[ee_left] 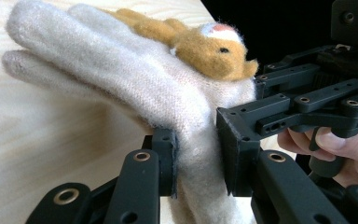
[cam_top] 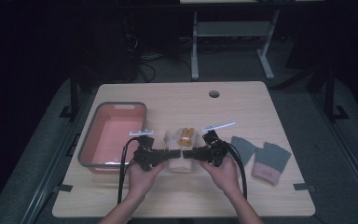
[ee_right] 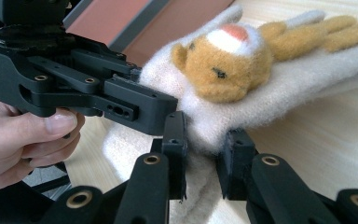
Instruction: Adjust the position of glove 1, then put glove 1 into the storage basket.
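Pink tub (cam_top: 113,135), grey-rimmed, rectangular, near table (cam_top: 182,196) left edge; inside appears bare. Left gripper (cam_top: 170,154) clamped on cream knit glove (cam_top: 181,150), fuzzy wool pinched between black jaws at cuff. Glove mid-table, orange plush animal (cam_top: 186,136) on back. Right gripper (cam_top: 189,154) clamped on same cuff, opposite side. Grey-and-pink gloves (cam_top: 263,159) flat toward right edge.

You've got no readable text, label, brand, number or sign in any view.
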Demonstrator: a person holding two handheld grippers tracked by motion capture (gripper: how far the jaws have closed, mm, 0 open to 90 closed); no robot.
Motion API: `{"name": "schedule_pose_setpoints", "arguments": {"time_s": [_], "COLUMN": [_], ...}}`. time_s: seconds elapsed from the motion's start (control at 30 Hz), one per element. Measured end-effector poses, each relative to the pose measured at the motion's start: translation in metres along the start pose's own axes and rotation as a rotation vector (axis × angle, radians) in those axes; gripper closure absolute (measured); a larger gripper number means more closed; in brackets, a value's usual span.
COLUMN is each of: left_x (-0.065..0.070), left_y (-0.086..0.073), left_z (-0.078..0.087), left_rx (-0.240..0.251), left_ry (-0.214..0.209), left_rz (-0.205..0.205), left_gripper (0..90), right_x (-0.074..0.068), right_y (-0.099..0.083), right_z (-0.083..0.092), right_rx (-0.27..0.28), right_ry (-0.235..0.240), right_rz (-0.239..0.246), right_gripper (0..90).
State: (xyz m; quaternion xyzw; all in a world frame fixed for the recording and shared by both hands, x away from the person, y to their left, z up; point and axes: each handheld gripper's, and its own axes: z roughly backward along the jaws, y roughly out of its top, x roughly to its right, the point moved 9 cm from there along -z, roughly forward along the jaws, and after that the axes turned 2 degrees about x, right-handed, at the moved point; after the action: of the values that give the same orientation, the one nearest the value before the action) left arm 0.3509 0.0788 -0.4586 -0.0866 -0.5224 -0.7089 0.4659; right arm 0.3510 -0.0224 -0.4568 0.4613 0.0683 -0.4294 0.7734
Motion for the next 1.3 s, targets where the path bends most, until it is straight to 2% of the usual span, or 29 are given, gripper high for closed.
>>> {"name": "schedule_pose_setpoints", "arguments": {"time_s": [0.27, 0.63, 0.83, 1.07, 1.1, 1.2, 1.3], "left_x": [0.004, 0.005, 0.005, 0.005, 0.005, 0.002, 0.001], "left_y": [0.013, 0.022, 0.028, 0.035, 0.036, 0.037, 0.041], "left_z": [0.009, 0.019, 0.025, 0.032, 0.033, 0.036, 0.041], "left_rx": [0.021, 0.032, 0.035, 0.038, 0.045, 0.043, 0.044], "left_ry": [-0.006, -0.006, -0.010, -0.010, -0.011, -0.014, -0.005], "left_rz": [-0.008, -0.023, -0.012, -0.021, -0.007, 0.002, -0.011], "left_gripper": [69.6, 69.6, 69.6, 69.6, 69.6, 69.6, 69.6], "right_x": [-0.008, -0.016, -0.021, -0.025, -0.025, -0.028, -0.031], "right_y": [0.015, 0.026, 0.034, 0.041, 0.042, 0.046, 0.049], "right_z": [0.004, 0.004, 0.004, 0.002, 0.002, 0.000, -0.003], "right_rx": [0.011, 0.009, 0.014, 0.020, 0.023, 0.018, 0.019], "right_ry": [-0.007, -0.006, -0.003, 0.015, 0.015, 0.017, 0.021], "right_rz": [0.020, 0.036, 0.047, 0.032, 0.035, 0.036, 0.035], "right_gripper": [74.8, 74.8, 74.8, 74.8, 74.8, 74.8, 74.8]}}
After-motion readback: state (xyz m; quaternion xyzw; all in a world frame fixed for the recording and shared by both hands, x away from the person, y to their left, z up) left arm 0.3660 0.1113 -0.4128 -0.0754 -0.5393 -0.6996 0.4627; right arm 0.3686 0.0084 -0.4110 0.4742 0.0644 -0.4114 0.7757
